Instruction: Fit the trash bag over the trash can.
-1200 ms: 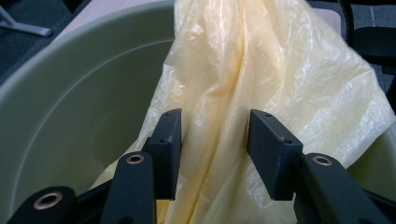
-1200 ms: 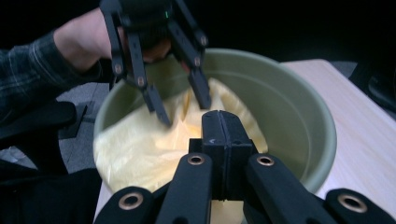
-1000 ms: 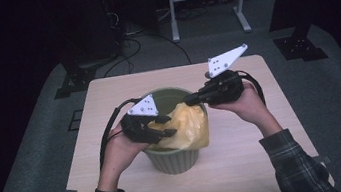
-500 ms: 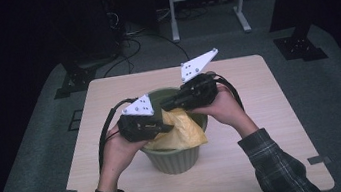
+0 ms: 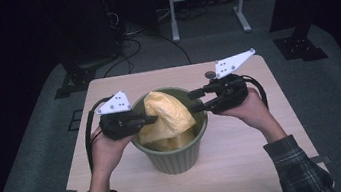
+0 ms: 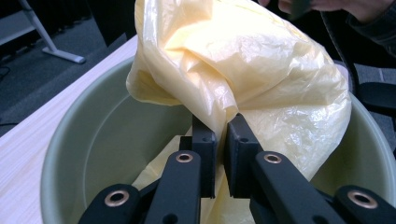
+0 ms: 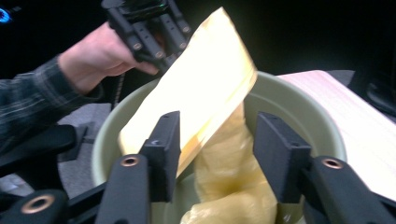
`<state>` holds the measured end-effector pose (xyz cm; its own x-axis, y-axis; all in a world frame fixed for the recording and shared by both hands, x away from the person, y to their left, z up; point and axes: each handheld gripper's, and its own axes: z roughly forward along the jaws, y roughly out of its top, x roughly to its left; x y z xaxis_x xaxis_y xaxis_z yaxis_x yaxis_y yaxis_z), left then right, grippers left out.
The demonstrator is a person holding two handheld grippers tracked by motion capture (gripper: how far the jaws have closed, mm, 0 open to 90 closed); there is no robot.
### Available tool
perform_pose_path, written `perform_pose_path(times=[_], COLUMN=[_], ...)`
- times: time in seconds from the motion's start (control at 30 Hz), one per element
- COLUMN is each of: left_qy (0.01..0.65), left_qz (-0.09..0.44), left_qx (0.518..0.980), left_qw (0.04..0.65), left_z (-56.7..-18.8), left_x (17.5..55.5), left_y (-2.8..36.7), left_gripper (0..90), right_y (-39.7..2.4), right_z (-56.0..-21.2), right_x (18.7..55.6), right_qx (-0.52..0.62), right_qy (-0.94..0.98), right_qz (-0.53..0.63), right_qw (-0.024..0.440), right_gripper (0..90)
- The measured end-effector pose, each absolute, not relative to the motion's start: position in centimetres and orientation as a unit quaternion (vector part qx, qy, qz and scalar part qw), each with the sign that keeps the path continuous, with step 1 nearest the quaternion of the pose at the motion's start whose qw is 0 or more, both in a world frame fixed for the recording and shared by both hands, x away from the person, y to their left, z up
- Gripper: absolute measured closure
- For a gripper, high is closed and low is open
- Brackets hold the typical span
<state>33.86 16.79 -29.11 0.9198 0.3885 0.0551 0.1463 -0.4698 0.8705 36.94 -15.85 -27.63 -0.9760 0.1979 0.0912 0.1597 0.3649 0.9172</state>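
No text, label, brand, number or sign can be read in any view. The yellow plastic bag (image 5: 166,114) is plain, with no print on its creased film. The green bin (image 5: 174,156) at the middle of the frame has a bare wall and rim. The grey three-cornered plates on the grippers carry only small dark holes, not characters. The pale wooden table (image 5: 249,165) bears no markings either.

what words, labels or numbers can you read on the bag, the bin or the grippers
None can be read: the yellow plastic bag and the green bin are plain.
The grey plate on the left gripper carries small dots, no letters.
The right gripper shows no marking.
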Motion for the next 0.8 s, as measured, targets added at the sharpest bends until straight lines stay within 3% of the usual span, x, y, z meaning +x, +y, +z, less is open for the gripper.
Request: perform_pose_path(times=[0.2,0.23,0.27,0.3,0.33,0.4,0.57,0.63,0.67,0.7,0.8], left_qy=[0.161,0.159,0.159,0.159,0.159,0.159,0.149,0.143,0.144,0.147,0.15], left_qz=[0.128,0.127,0.127,0.125,0.125,0.127,0.13,0.129,0.138,0.144,0.142], left_qx=[0.844,0.846,0.846,0.849,0.849,0.857,0.876,0.88,0.88,0.88,0.868], left_qw=[0.495,0.493,0.493,0.489,0.489,0.473,0.44,0.434,0.431,0.429,0.452], left_z=[-29.1,-29.2,-29.2,-29.4,-29.4,-29.6,-30.3,-30.4,-30.5,-30.4,-30.1], left_x=[34.0,34.0,34.0,33.9,33.9,33.9,33.9,33.9,33.8,33.8,33.4], left_y=[16.5,16.3,16.3,16.0,16.0,15.5,14.1,13.7,13.5,13.5,14.7], left_gripper=[83.6,83.6,83.6,83.6,83.6,83.6,83.6,74.2,64.6,64.6,44.1], right_y=[-16.0,-15.5,-15.5,-15.0,-15.0,-14.4,-13.8,-13.0,-12.8,-12.8,-12.7], right_z=[-28.6,-28.9,-28.9,-28.9,-28.9,-28.8,-28.2,-27.9,-27.9,-27.9,-28.2], right_x=[36.7,36.6,36.6,36.2,36.2,36.0,35.8,35.7,35.7,35.7,36.0], right_qx=[0.098,0.091,0.091,0.074,0.074,0.057,0.045,0.039,0.04,0.04,0.057], right_qy=[0.824,0.831,0.831,0.84,0.84,0.836,0.827,0.826,0.828,0.828,0.835], right_qz=[0.557,0.548,0.548,0.537,0.537,0.545,0.56,0.562,0.559,0.559,0.546], right_qw=[-0.031,-0.037,-0.037,-0.013,-0.013,-0.001,0.005,0.007,0.01,0.01,0.02], right_gripper=[44.3,60.1,60.1,77.6,77.6,89.5,90.0,90.0,90.0,90.0,90.0])
